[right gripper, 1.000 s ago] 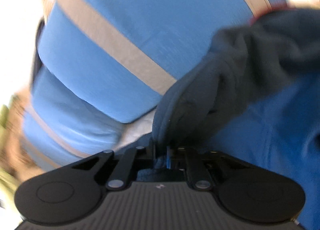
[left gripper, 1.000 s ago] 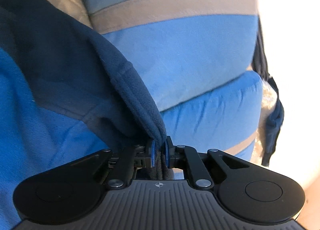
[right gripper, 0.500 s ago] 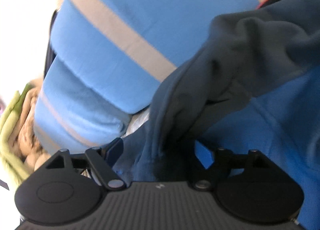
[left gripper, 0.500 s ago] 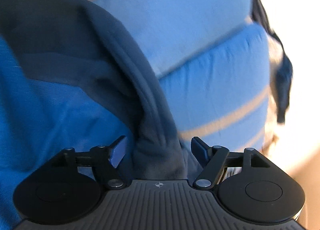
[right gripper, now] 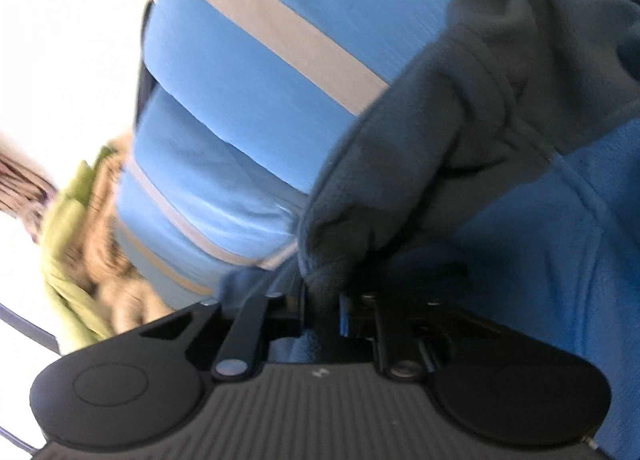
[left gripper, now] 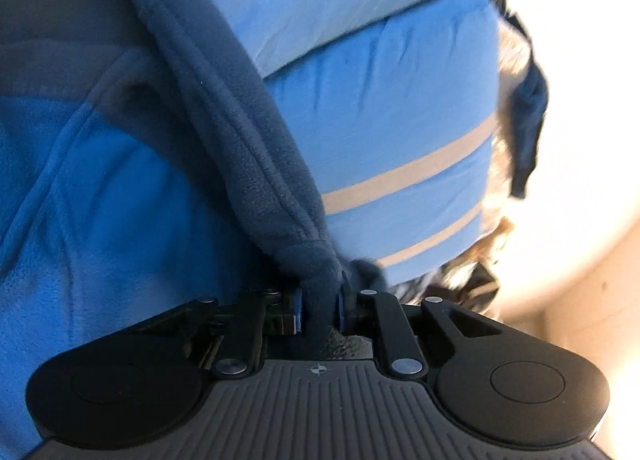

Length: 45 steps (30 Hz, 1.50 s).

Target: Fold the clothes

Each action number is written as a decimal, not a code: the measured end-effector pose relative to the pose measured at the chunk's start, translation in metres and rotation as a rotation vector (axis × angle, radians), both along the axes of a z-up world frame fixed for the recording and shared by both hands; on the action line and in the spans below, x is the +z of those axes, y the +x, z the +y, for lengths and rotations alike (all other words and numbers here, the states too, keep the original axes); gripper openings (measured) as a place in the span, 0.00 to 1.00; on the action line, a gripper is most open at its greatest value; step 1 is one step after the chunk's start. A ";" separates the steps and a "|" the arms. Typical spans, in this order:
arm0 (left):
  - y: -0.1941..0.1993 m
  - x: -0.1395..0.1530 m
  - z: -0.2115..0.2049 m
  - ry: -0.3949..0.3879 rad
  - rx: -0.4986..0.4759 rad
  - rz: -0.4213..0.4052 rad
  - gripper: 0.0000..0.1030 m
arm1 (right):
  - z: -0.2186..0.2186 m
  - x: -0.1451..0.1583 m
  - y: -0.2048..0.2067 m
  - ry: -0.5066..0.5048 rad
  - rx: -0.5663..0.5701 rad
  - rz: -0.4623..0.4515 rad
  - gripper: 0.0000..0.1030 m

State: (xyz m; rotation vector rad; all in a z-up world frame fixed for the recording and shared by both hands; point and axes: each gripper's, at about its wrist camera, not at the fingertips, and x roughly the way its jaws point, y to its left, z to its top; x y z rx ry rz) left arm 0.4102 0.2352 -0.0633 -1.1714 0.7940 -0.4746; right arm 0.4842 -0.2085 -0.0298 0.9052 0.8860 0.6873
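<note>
With the left gripper (left gripper: 319, 310) and right gripper (right gripper: 322, 310) each closing its jaws on the navy edge of a blue fleece garment (left gripper: 100, 200) at lower centre, it is only gathered; folding remains ahead.

Both tongs (left gripper: 319, 310) (right gripper: 322, 310) are black, with ribbed grey housings, silver screws and blue pads.

fleece garment (left gripper: 120, 188) left in left wrist view, right in right wrist view; striped cushions (left gripper: 380, 108) stacked behind it; garment's hem folds between each gripper's jaws.
</note>
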 end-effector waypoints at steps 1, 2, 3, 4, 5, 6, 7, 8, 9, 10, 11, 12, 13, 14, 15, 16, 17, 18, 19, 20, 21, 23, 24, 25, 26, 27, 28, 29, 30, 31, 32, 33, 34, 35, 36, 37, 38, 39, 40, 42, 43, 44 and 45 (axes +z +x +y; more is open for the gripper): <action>0.000 0.002 0.002 -0.024 0.020 -0.007 0.13 | -0.001 0.004 0.002 0.036 -0.007 0.006 0.15; 0.001 0.003 0.003 -0.046 0.043 -0.013 0.13 | -0.002 0.007 0.004 0.071 -0.015 0.014 0.15; 0.002 0.004 0.005 -0.065 0.062 -0.015 0.13 | -0.003 0.010 0.006 0.102 -0.027 0.020 0.15; 0.004 0.004 0.004 -0.084 0.083 -0.016 0.14 | -0.004 0.013 0.008 0.128 -0.041 0.023 0.15; 0.007 0.004 0.004 -0.101 0.104 -0.012 0.14 | -0.005 0.016 0.010 0.154 -0.056 0.026 0.15; 0.012 0.004 0.004 -0.113 0.129 -0.002 0.14 | -0.006 0.019 0.013 0.177 -0.071 0.031 0.15; 0.017 0.003 0.004 -0.123 0.152 0.009 0.15 | -0.003 0.019 0.017 0.191 -0.087 0.039 0.15; 0.023 0.002 0.004 -0.133 0.177 0.022 0.15 | -0.001 0.020 0.021 0.205 -0.103 0.049 0.16; 0.029 0.000 0.005 -0.147 0.202 0.035 0.16 | 0.001 0.020 0.027 0.216 -0.116 0.059 0.16; 0.035 -0.002 0.007 -0.158 0.225 0.048 0.18 | -0.001 0.021 0.033 0.224 -0.131 0.065 0.16; 0.042 -0.003 0.008 -0.166 0.245 0.059 0.19 | -0.002 0.021 0.036 0.228 -0.143 0.068 0.16; 0.049 -0.006 0.009 -0.178 0.265 0.069 0.20 | -0.002 0.021 0.040 0.232 -0.154 0.070 0.16; 0.055 -0.009 0.011 -0.192 0.284 0.082 0.23 | 0.002 0.019 0.047 0.235 -0.164 0.072 0.16; 0.062 -0.014 0.011 -0.209 0.302 0.100 0.25 | 0.005 0.018 0.054 0.239 -0.174 0.076 0.16; 0.068 -0.018 0.012 -0.221 0.315 0.115 0.27 | 0.006 0.014 0.060 0.242 -0.191 0.087 0.18; 0.074 -0.023 0.012 -0.230 0.329 0.128 0.37 | 0.007 0.011 0.066 0.240 -0.215 0.099 0.20; 0.077 -0.026 0.013 -0.229 0.352 0.132 0.52 | 0.009 0.008 0.072 0.238 -0.239 0.112 0.25; 0.079 -0.028 0.014 -0.221 0.391 0.128 0.59 | 0.010 0.005 0.077 0.238 -0.266 0.119 0.39; 0.079 -0.028 0.017 -0.210 0.435 0.123 0.71 | 0.008 0.003 0.078 0.239 -0.301 0.109 0.54; 0.077 -0.027 0.020 -0.199 0.475 0.111 0.79 | 0.007 0.001 0.079 0.241 -0.336 0.099 0.83; 0.076 -0.025 0.024 -0.188 0.495 0.094 0.80 | 0.005 0.001 0.080 0.245 -0.363 0.086 0.91; 0.070 -0.020 0.028 -0.142 0.495 0.064 0.83 | -0.001 0.006 0.078 0.271 -0.370 0.040 0.91; 0.066 -0.017 0.030 -0.110 0.491 0.054 0.83 | -0.004 0.009 0.077 0.277 -0.371 0.017 0.95; 0.061 -0.013 0.030 -0.075 0.482 0.051 0.83 | -0.007 0.015 0.074 0.264 -0.366 -0.004 0.97; 0.056 -0.010 0.028 -0.047 0.472 0.045 0.83 | -0.009 0.021 0.071 0.250 -0.360 -0.026 0.98; 0.050 -0.007 0.025 -0.019 0.461 0.038 0.83 | -0.012 0.027 0.067 0.235 -0.352 -0.045 0.98; 0.045 -0.004 0.023 0.007 0.449 0.035 0.83 | -0.014 0.033 0.062 0.217 -0.341 -0.056 0.98; 0.038 -0.002 0.022 0.026 0.434 0.041 0.83 | -0.015 0.037 0.056 0.203 -0.338 -0.055 0.98; 0.030 0.000 0.021 0.041 0.419 0.051 0.83 | -0.017 0.041 0.050 0.189 -0.335 -0.054 0.98; 0.022 0.003 0.018 0.054 0.407 0.061 0.83 | -0.019 0.046 0.044 0.175 -0.332 -0.052 0.98; 0.012 0.008 0.015 0.062 0.402 0.067 0.83 | -0.021 0.050 0.038 0.160 -0.330 -0.050 0.98; -0.001 0.016 0.012 0.070 0.398 0.062 0.83 | -0.024 0.054 0.029 0.141 -0.333 -0.045 0.98; -0.014 0.024 0.009 0.080 0.396 0.056 0.83 | -0.027 0.058 0.020 0.123 -0.336 -0.040 0.98; -0.030 0.033 0.006 0.100 0.394 0.045 0.83 | -0.030 0.060 0.010 0.103 -0.337 -0.037 0.98; -0.047 0.043 0.001 0.127 0.390 0.032 0.83 | -0.033 0.062 -0.002 0.073 -0.333 -0.044 0.99; -0.065 0.053 -0.003 0.156 0.385 0.019 0.83 | -0.037 0.068 -0.020 0.029 -0.332 -0.054 0.99; -0.086 0.063 -0.006 0.190 0.378 0.006 0.83 | -0.041 0.075 -0.038 -0.018 -0.327 -0.070 1.00; -0.104 0.074 -0.011 0.227 0.368 -0.009 0.83 | -0.040 0.086 -0.055 -0.073 -0.312 -0.101 1.00; -0.118 0.088 -0.019 0.272 0.354 -0.027 0.83 | -0.039 0.096 -0.072 -0.128 -0.296 -0.133 1.00; -0.145 0.115 -0.034 0.360 0.324 -0.065 0.83 | -0.037 0.117 -0.106 -0.237 -0.265 -0.196 1.00; -0.160 0.126 -0.040 0.401 0.308 -0.085 0.83 | -0.037 0.128 -0.124 -0.292 -0.249 -0.227 1.00; -0.175 0.138 -0.049 0.446 0.291 -0.103 0.83 | -0.035 0.138 -0.141 -0.346 -0.231 -0.261 1.00; -0.189 0.150 -0.059 0.488 0.271 -0.117 0.83 | -0.032 0.148 -0.160 -0.399 -0.208 -0.303 1.00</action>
